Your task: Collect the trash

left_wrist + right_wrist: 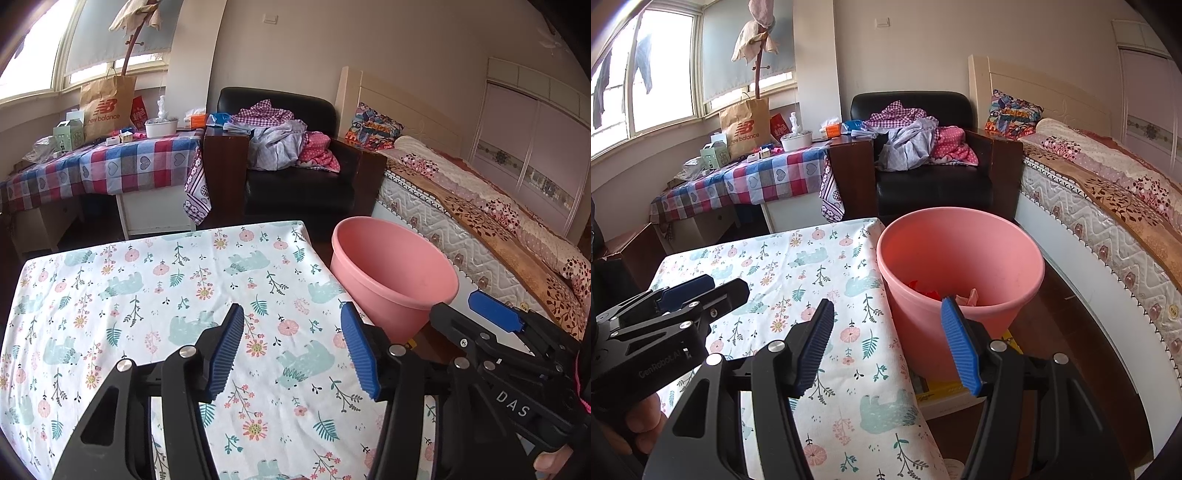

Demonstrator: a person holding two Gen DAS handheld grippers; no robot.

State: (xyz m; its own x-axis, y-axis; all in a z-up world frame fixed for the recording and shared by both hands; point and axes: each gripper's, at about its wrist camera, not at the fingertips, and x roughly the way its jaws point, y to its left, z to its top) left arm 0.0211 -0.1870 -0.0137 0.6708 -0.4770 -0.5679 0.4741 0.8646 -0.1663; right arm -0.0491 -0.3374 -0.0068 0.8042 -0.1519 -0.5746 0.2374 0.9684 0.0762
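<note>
A pink bucket (960, 258) stands on the floor beside the right edge of the table with the floral cloth (812, 266). Red and beige scraps of trash (938, 291) lie in its bottom. The bucket also shows in the left wrist view (395, 273), right of the cloth (147, 295). My left gripper (291, 347) is open and empty above the cloth. My right gripper (886, 343) is open and empty, over the table's right edge near the bucket's rim. Each gripper shows in the other's view: the right one (495, 332), the left one (679, 299).
A black armchair (931, 177) piled with clothes stands behind the bucket. A bed (1108, 206) runs along the right. A side table with a checked cloth (757, 181) holds a paper bag, boxes and a bowl. A yellow object (942, 387) lies under the bucket.
</note>
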